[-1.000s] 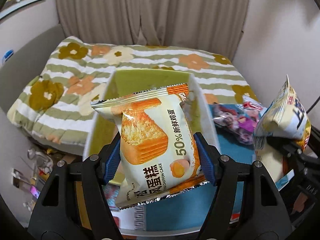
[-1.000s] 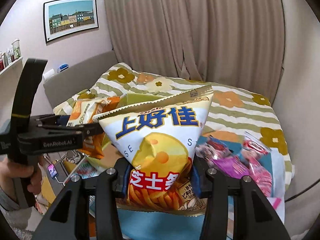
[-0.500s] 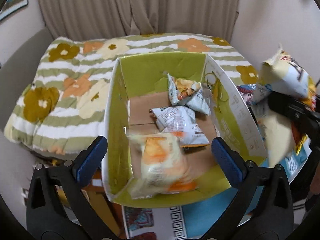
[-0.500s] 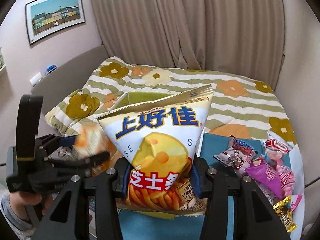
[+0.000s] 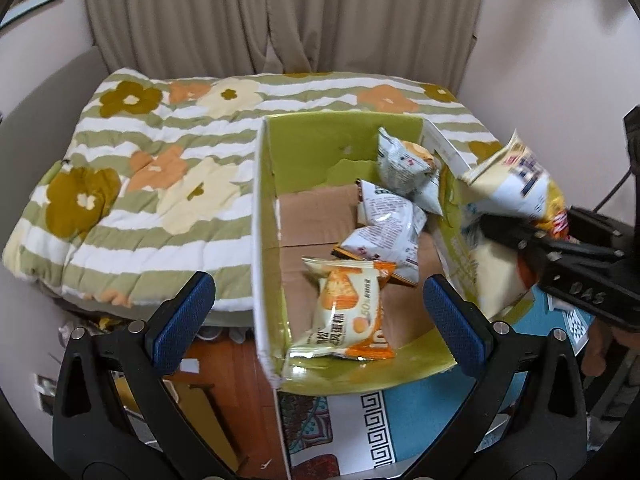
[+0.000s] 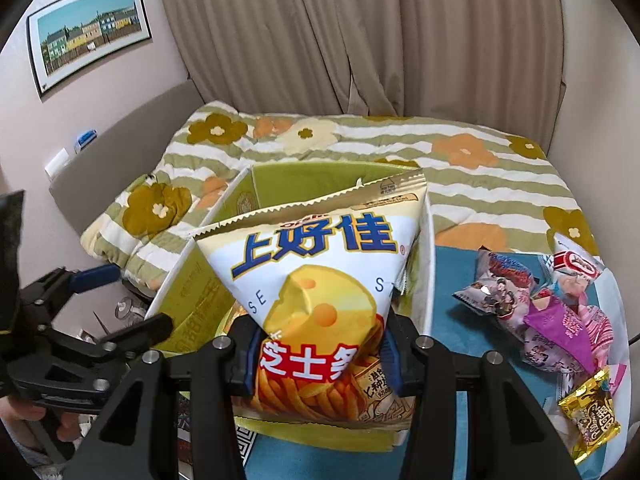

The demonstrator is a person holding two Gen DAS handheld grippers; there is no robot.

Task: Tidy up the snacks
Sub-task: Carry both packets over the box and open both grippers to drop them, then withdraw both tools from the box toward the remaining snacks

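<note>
Three packets are lying inside the green-lined cardboard box (image 5: 264,240), which is sitting at the edge of the flowered quilt (image 5: 160,168). Nearest of them is the chiffon cake packet (image 5: 344,316), resting flat on the box floor. The left gripper (image 5: 320,316) is hanging above it with jaws spread wide and nothing between them. The right gripper (image 6: 320,360) is clamping a cheese-stick bag (image 6: 316,280) over the box's right wall. Loose sweets (image 6: 552,316) are lying on the blue mat (image 6: 452,272).
</note>
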